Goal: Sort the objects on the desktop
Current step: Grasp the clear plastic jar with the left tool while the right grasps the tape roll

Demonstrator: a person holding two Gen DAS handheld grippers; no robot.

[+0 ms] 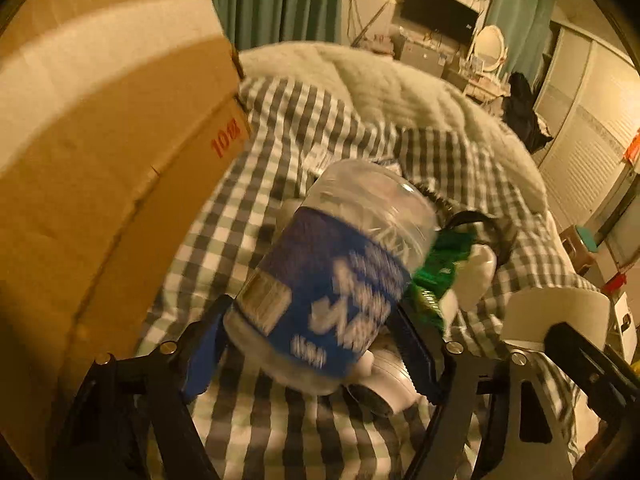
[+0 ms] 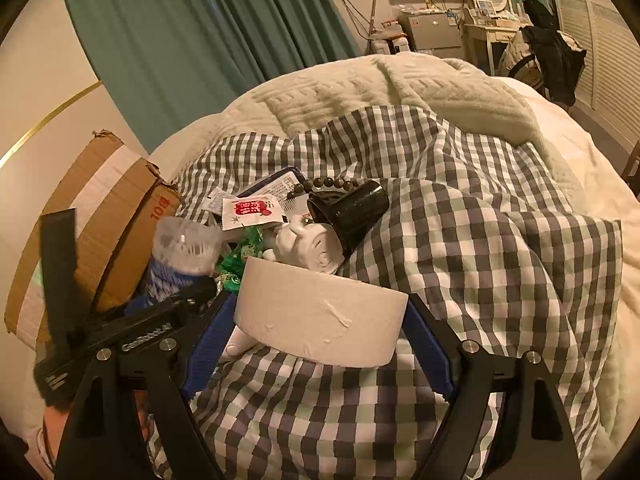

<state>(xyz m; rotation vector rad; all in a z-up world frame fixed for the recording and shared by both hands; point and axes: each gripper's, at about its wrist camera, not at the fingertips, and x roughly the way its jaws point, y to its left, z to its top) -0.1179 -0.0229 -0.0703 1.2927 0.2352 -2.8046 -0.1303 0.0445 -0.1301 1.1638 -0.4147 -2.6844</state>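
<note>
A clear plastic jar with a blue label (image 1: 320, 280), motion-blurred and tilted, fills the gap between the blue fingers of my left gripper (image 1: 312, 312), which is shut on it above the checked cloth (image 1: 280, 432). In the right wrist view the same jar (image 2: 184, 248) shows beside the cardboard box. A white toilet paper roll (image 2: 320, 320) sits crosswise between the pads of my right gripper (image 2: 320, 304), shut on it and held above the cloth. The roll (image 1: 560, 312) also appears at the lower right of the left wrist view.
A brown cardboard box (image 2: 100, 240) stands at the left. A pile lies on the checked cloth (image 2: 480, 280): green packet (image 2: 236, 264), red-and-white sachet (image 2: 250, 210), black cup (image 2: 352, 208) on its side, white soft toy (image 2: 308, 244), dark beads (image 2: 324, 184). A cream blanket (image 2: 400, 92) lies behind.
</note>
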